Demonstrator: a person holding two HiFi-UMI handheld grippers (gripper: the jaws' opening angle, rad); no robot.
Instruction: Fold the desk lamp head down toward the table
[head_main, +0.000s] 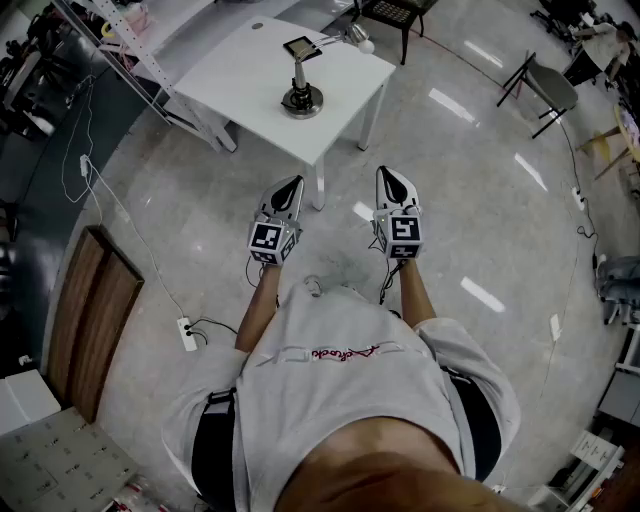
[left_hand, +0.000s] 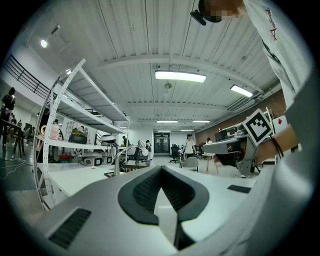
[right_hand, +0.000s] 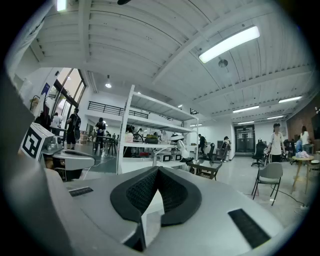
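**White table bears the lamp; both grippers closed and empty**

Grey polished floor lies under the person, who stands back from the white table (head_main: 250, 60) at twelve o'clock in the head view. The desk lamp (head_main: 301, 80) stands on that table. Its round base is toward the near edge, and its dark square head sits above the stem.

The left gripper (head_main: 293, 185) is held level. Its jaws are pressed together with nothing between them, as the left gripper view (left_hand: 161, 169) shows. The lamp is at roughly twelve o'clock from it, well apart.

The right gripper (head_main: 386, 175) is just beside the left one, also level, closed and empty (right_hand: 158, 170). The lamp is at about eleven o'clock from it.

A folding chair (head_main: 545, 85) stands at two o'clock, and a power strip (head_main: 187, 333) lies on the floor at eight o'clock.
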